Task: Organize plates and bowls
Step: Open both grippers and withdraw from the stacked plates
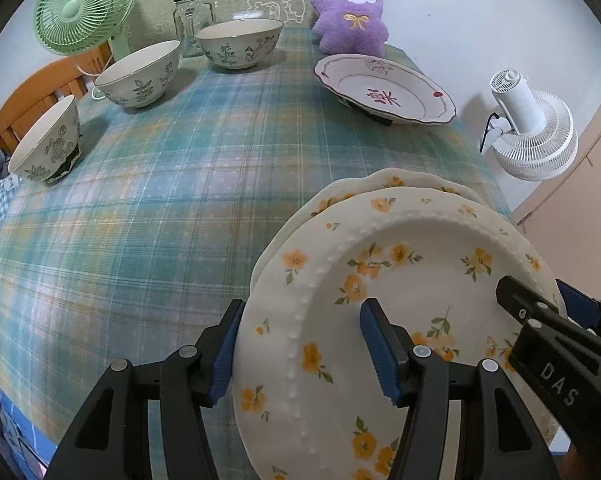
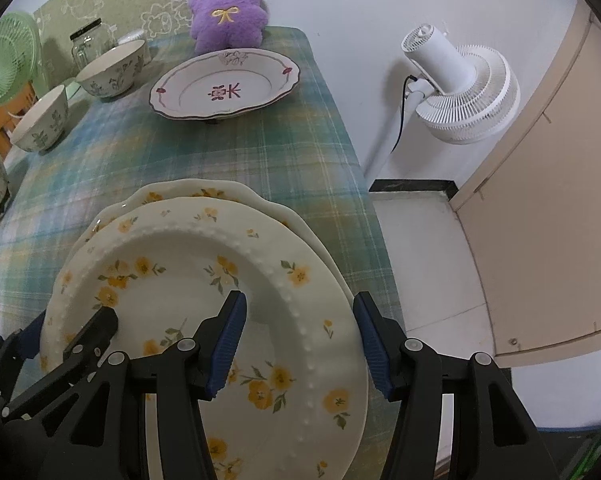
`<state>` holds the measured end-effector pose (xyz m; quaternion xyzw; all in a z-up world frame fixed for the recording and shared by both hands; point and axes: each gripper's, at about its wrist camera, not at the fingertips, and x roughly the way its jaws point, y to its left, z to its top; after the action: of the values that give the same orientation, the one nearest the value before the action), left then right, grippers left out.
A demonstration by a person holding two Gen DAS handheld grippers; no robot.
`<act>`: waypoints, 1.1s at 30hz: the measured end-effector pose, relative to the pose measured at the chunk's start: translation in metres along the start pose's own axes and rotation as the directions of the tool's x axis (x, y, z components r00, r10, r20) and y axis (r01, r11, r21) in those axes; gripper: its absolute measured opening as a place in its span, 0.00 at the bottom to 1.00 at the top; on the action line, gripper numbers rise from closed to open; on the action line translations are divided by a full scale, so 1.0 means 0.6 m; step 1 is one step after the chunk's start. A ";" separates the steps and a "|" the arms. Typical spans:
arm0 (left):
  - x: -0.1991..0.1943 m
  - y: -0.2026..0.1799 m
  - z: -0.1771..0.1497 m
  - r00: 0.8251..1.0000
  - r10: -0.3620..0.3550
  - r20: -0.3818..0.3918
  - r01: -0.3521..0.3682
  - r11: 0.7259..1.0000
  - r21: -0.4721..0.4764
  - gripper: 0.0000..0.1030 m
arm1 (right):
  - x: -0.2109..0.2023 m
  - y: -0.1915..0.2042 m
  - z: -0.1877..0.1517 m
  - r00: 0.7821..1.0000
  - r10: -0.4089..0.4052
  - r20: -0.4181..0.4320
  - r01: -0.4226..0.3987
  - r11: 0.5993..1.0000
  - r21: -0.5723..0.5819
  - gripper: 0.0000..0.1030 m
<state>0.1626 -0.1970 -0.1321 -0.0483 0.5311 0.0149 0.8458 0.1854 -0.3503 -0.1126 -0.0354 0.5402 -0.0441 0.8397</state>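
Observation:
A cream plate with yellow flowers and a beaded ring [image 1: 412,280] [image 2: 180,248] sits just over a second yellow-flowered plate [image 1: 380,180] [image 2: 180,188] at the near right of the checked table; I cannot tell whether they touch. My left gripper [image 1: 300,344] straddles the top plate's left rim, one finger outside and one in the well, gripping it. At the right rim, my right gripper [image 2: 300,340] grips the same way. A pink-flowered plate [image 1: 384,88] [image 2: 224,84] lies farther back. Three patterned bowls [image 1: 240,42] [image 1: 140,74] [image 1: 46,144] stand along the left.
A purple plush toy [image 1: 350,16] and a glass jar [image 1: 192,16] stand at the table's far end. At the far left are a green fan [image 1: 84,4] and an orange chair [image 1: 32,100]. A white fan [image 2: 456,88] stands beyond the table's right edge [image 2: 360,168].

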 end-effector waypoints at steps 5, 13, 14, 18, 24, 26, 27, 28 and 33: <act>0.004 -0.005 -0.001 1.000 0.023 0.009 -0.023 1.000 0.000 0.59 | 0.005 0.009 -0.001 0.999 -0.031 0.014 0.032 0.999 -0.036 0.57; 0.012 -0.010 0.004 0.999 0.038 0.028 -0.038 0.999 0.000 0.63 | 0.018 0.020 0.015 0.998 -0.050 0.035 0.052 0.996 -0.073 0.57; 0.013 -0.010 0.008 0.999 0.040 0.036 -0.040 0.999 -0.003 0.63 | 0.020 0.019 0.019 0.998 -0.044 0.036 0.047 0.996 -0.071 0.57; 0.019 -0.015 0.023 0.997 0.055 0.051 -0.054 0.998 -0.006 0.63 | 0.025 0.010 0.028 0.999 -0.011 0.033 0.012 0.999 -0.049 0.57; 0.024 -0.018 0.036 0.997 0.063 0.052 -0.062 0.998 -0.015 0.65 | 0.031 0.005 0.042 0.999 0.028 0.022 -0.026 0.998 -0.052 0.57; 0.023 -0.018 0.041 0.997 0.068 0.042 -0.068 0.998 -0.009 0.65 | 0.028 0.004 0.048 0.999 0.041 0.012 -0.041 0.998 -0.051 0.57; 0.020 -0.018 0.044 0.997 0.068 0.042 -0.068 0.998 -0.008 0.65 | 0.024 0.001 0.051 0.998 0.057 0.015 -0.056 0.997 -0.044 0.57; 0.016 -0.016 0.049 0.997 0.064 0.044 -0.064 0.998 -0.010 0.65 | 0.014 -0.001 0.055 0.997 0.077 0.025 -0.076 0.996 -0.035 0.57; -0.016 0.000 0.074 0.997 0.043 0.063 -0.043 0.999 -0.005 0.70 | -0.027 0.003 0.074 0.991 0.124 0.049 -0.124 0.992 -0.019 0.57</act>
<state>0.1982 -0.1924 -0.1041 -0.0380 0.5052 0.0355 0.8614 0.2195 -0.3464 -0.0798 -0.0096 0.5203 0.0134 0.8538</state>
